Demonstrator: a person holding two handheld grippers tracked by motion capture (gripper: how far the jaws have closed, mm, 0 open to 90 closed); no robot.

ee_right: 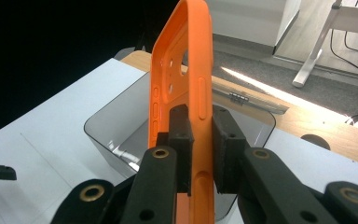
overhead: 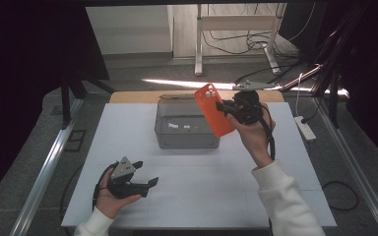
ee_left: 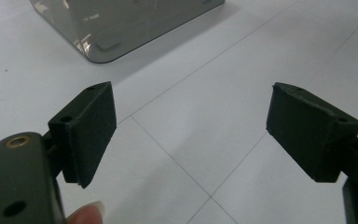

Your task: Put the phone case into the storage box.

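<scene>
Now the right tool (ee_right: 200,140) is closed on the orange case (ee_right: 186,70), held upright above the bin (ee_right: 121,135). Case looks light, bendable; hold its stiffer edge. Left tool (ee_left: 191,126) stays-free, wide open.

Dim, dark edges; soft close-up blur
</scene>
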